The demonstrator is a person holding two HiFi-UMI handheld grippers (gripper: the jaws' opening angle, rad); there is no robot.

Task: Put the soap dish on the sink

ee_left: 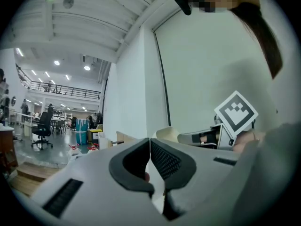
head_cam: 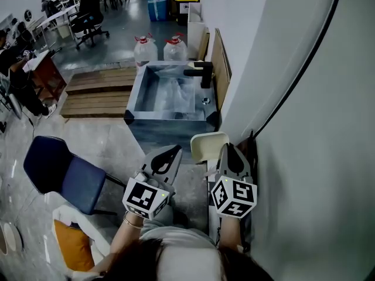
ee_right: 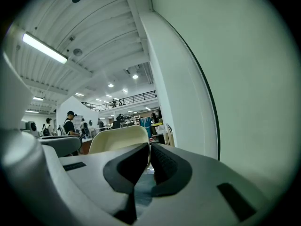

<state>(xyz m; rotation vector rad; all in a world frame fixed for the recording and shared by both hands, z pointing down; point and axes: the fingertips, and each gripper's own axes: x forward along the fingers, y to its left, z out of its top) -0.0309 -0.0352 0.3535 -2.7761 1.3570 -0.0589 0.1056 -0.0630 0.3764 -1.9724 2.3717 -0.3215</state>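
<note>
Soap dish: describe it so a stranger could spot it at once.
Start at the grey sink by the white wall. Just before its near edge, the right gripper pinches the soap dish. It is the only cream, shallow, rounded tray there.

You've got the cream soap dish (head_cam: 208, 145) clamped by its rim in R gripper (head_cam: 226, 148), just short of grey sink (head_cam: 136, 95).
</note>
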